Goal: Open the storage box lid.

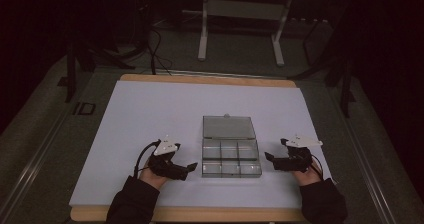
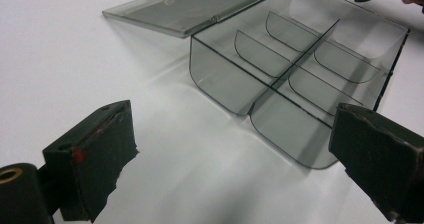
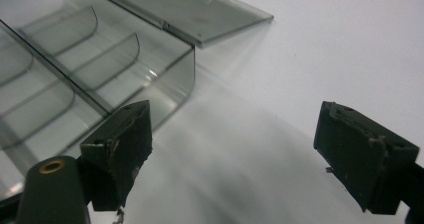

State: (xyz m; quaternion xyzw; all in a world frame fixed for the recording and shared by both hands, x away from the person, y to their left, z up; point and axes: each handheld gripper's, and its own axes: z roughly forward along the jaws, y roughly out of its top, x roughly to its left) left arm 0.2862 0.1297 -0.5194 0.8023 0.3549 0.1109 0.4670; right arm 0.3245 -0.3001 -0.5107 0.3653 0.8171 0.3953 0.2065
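A clear compartment box (image 1: 231, 157) lies near the desk's (image 1: 140, 109) front edge at its middle, lid (image 1: 228, 126) flat open behind it. The left gripper (image 1: 186, 171) and right gripper (image 1: 270, 160) flank it, each near but apart, jaws spread and holding nothing.

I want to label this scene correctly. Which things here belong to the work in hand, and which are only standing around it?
Belong to the work:
- clear compartment box, open and empty
- its lid, lying flat behind it
- left gripper, open
- right gripper, open

Only around:
- white sheet over the wooden table
- metal stand on the floor behind
- cables
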